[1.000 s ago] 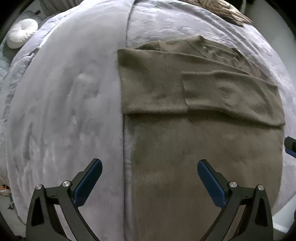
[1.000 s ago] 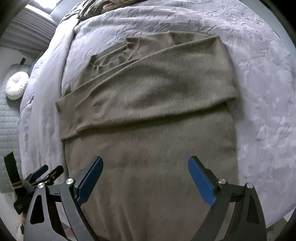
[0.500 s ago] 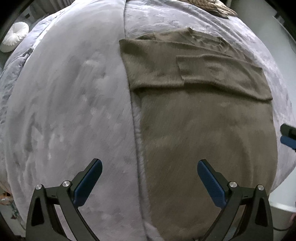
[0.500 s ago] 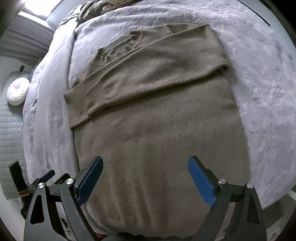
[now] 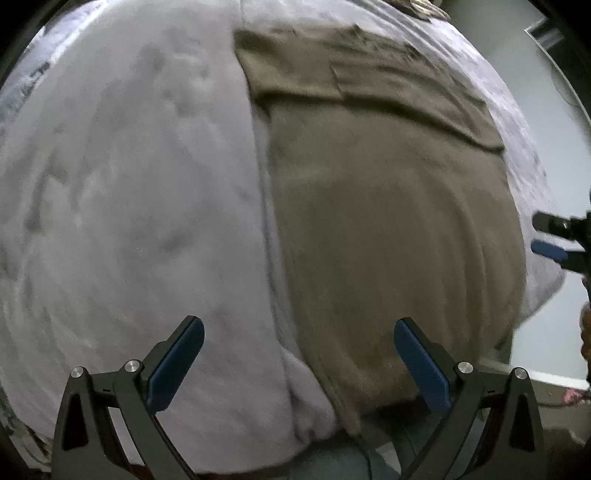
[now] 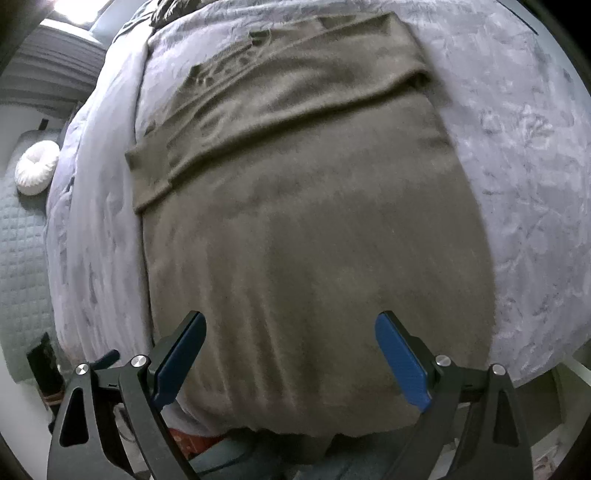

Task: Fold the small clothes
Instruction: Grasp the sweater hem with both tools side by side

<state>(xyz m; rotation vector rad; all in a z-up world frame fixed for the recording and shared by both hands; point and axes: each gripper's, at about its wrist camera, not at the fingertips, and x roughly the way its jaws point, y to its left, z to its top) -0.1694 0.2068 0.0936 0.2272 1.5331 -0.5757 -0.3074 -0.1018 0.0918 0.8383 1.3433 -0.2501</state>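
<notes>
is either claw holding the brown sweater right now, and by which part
Nothing is held. The left claw and the right claw both stand wide open above the brown sweater, which lies flat on the bed.

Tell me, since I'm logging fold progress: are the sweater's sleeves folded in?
Folded in: both sleeves lie across the sweater chest.

Light: dim and flat, coming in from a bright window [image 6: 70, 14] glaring at the right wrist view's upper left.
Blur: motion smear softening the sweater [image 5: 388, 229] and blanket [image 5: 129, 184] in both views.
Edges: fisheye bending, corners darkening.
</notes>
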